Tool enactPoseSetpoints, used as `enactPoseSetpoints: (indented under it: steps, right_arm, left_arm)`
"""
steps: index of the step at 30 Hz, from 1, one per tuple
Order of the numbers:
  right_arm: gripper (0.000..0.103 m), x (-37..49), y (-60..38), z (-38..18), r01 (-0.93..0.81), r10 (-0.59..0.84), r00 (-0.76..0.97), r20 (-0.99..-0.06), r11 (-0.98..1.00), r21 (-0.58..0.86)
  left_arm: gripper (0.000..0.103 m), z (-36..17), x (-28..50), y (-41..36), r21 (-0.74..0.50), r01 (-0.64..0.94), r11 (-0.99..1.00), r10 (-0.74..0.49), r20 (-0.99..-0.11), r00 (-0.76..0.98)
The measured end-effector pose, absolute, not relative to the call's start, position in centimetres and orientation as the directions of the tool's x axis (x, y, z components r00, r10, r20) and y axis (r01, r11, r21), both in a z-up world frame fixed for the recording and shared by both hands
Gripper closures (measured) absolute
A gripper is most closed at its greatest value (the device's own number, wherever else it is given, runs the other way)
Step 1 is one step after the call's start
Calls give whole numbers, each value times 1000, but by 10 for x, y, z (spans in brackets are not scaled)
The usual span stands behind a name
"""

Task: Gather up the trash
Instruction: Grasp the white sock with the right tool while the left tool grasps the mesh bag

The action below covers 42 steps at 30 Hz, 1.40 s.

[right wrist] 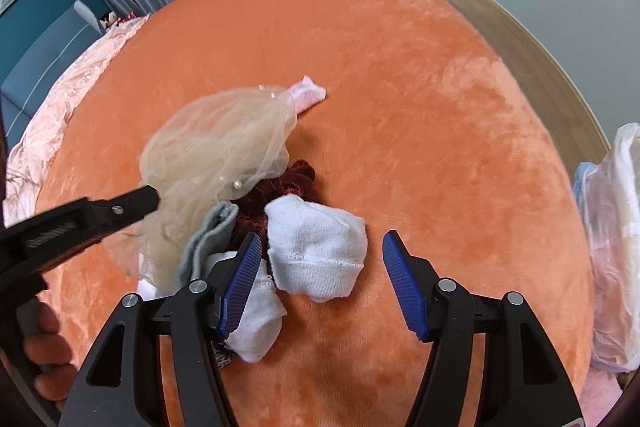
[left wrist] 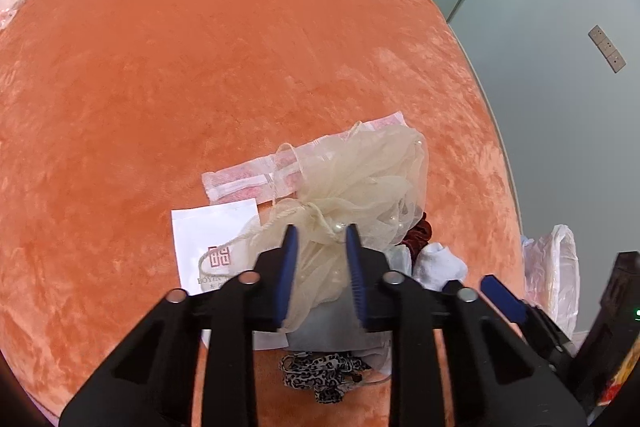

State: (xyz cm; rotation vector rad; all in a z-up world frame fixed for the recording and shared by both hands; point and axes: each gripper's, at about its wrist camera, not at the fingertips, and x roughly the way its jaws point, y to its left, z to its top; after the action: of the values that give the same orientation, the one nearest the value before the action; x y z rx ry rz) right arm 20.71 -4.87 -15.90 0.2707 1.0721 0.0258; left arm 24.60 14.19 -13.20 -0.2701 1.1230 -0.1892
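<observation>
Pickup stage: the left gripper (left wrist: 320, 231) is clamped on the beige mesh pouch (left wrist: 360, 179) lying in the pile on the orange bed (left wrist: 200, 47). The right gripper (right wrist: 322, 247) hangs open over a white sock (right wrist: 316, 247). Next it probably needs to drop and squeeze, then head for the plastic bag (right wrist: 612, 227).

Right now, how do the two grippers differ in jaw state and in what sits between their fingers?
The left gripper has its jaws drawn close on the cream mesh pouf; the right gripper stands wide open, gripping nothing. The left is buried in the mesh, while the right hangs over a white sock lying loose between its fingers. Both have blue ribbed pads and point down at the orange blanket.
</observation>
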Motion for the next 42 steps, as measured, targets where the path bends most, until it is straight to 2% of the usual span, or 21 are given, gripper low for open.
enactPoseSetpoints:
  steps: [1,2,8,20,24,26,28,33,39,41,42]
  right_arm:
    - [47,208,-48,-163,109,157,472,-867,966,235]
    - [55,209,-48,-168,110,168,462,-871,964,244]
    - [84,204,-52,-164,93,210,471,-856,954,286]
    - [86,171,-88,-79,99,192,633,-750,941,325]
    - [86,157,-102,-54,100,168,674,-719,944,315]
    - [86,149,-107,-48,101,166,683,-712,943,317]
    - [86,145,-108,-44,97,168,683,-710,944,317]
    - [86,146,-104,-47,83,187,673,-715,942,324]
    - [86,158,-90,-64,67,198,645,-738,947,313]
    - [86,163,-87,-71,66,199,633,-749,949,308]
    - [86,165,-85,-74,66,196,626,-755,951,302]
  left_arm:
    - [93,-132,246,142,-309,17,951,-287,-860,422]
    - [94,-130,246,142,-310,20,951,-288,-858,425]
    - [100,-109,238,142,-320,32,947,-298,-835,464]
    - [103,-20,210,112,-308,151,939,-337,-740,582]
    - [101,0,206,111,-296,143,944,-319,-720,616]
    - [93,0,205,115,-278,128,952,-295,-722,626]
    - [60,-6,206,120,-252,103,962,-260,-738,623]
    - [34,-43,218,131,-215,76,974,-218,-784,581]
    - [34,-114,244,146,-266,17,964,-243,-853,462]
    - [47,-136,250,147,-271,6,963,-248,-872,423]
    - [60,-144,252,146,-276,9,961,-256,-878,404]
